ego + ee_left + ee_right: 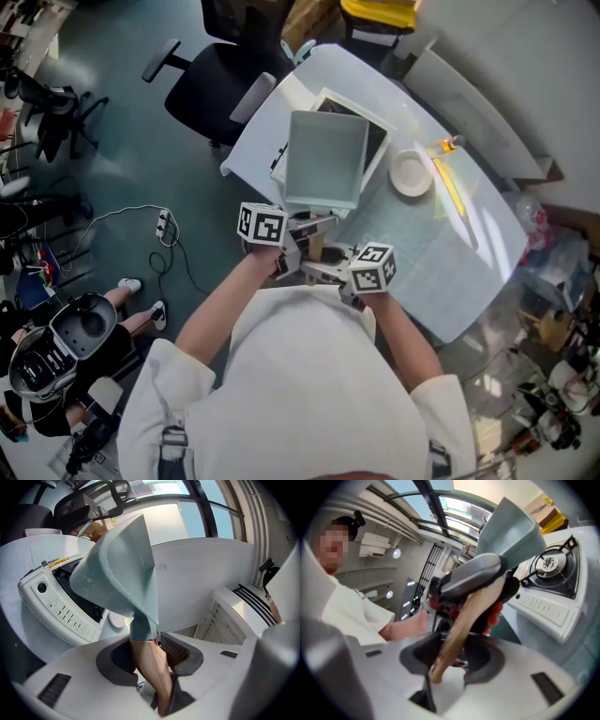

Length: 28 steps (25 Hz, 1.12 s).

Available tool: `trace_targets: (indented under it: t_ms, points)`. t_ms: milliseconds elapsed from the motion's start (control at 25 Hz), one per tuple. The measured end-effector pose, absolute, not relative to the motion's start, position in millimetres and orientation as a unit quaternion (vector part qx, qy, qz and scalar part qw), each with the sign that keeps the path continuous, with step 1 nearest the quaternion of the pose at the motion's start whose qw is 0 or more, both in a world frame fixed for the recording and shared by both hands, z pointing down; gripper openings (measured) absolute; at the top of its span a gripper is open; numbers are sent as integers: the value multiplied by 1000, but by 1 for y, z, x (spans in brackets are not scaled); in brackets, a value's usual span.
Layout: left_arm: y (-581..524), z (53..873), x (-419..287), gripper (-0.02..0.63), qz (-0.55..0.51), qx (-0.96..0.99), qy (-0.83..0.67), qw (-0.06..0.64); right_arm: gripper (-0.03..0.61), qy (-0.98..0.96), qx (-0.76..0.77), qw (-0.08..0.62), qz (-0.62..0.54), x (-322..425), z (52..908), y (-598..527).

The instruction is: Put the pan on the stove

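Observation:
A square grey-green pan (323, 159) with a wooden handle (314, 246) hangs tilted above the white stove (377, 127), hiding most of it. My left gripper (298, 246) and right gripper (328, 270) are both shut on that handle, close together at the table's near edge. In the left gripper view the handle (150, 667) runs between my left gripper's (145, 656) jaws, the pan (117, 569) rising over the stove's control panel (56, 604). In the right gripper view the handle (459, 630) crosses my right gripper's (452, 656) jaws, with the pan (511, 531) beside a burner (551, 564).
The stove stands on a round white table (450, 253) with a small white plate (410, 173) to its right. A black office chair (211, 80) stands at the table's far left. A power strip and cables (164, 225) lie on the floor, near another person's feet (131, 286).

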<state>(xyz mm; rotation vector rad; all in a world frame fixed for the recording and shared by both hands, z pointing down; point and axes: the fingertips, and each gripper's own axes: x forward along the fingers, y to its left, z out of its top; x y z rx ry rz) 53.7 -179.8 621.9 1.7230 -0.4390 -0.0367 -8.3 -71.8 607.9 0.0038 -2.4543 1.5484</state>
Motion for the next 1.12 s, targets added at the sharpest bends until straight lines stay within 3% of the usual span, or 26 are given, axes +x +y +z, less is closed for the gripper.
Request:
trace_targets:
  t_ms: [1120]
  points:
    - [-226, 709, 73, 175, 22, 740, -146, 657, 172, -805, 36, 119, 580, 0, 689, -126]
